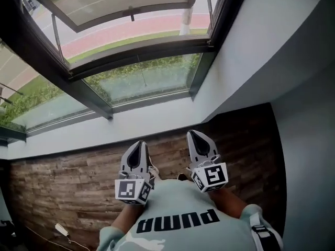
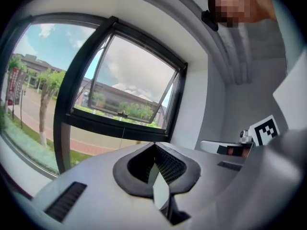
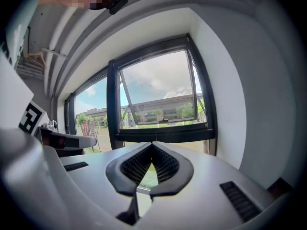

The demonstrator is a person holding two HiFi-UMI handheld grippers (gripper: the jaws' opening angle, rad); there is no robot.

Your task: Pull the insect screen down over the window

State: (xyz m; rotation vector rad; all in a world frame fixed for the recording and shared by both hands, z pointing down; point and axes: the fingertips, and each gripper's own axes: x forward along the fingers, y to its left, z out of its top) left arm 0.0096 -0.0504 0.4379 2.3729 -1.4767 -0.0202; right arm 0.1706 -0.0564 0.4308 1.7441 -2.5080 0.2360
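Observation:
The window (image 1: 131, 46) has a dark frame, and its upper sash (image 1: 120, 4) is tilted open outward. No insect screen shows over the glass in any view. A thin cord (image 1: 142, 76) hangs in front of the lower pane, also visible as the cord (image 2: 122, 132) in the left gripper view. My left gripper (image 1: 140, 144) and right gripper (image 1: 196, 135) are held side by side close to my chest. Both point at the window from well short of it. The left gripper (image 2: 154, 143) and right gripper (image 3: 152, 144) are shut with nothing between the jaws.
A white sill wall (image 1: 131, 129) runs below the window, and the plank floor (image 1: 63, 187) lies under me. A grey wall (image 1: 309, 140) closes the right side. A small white object (image 1: 62, 229) with a cable lies on the floor at lower left.

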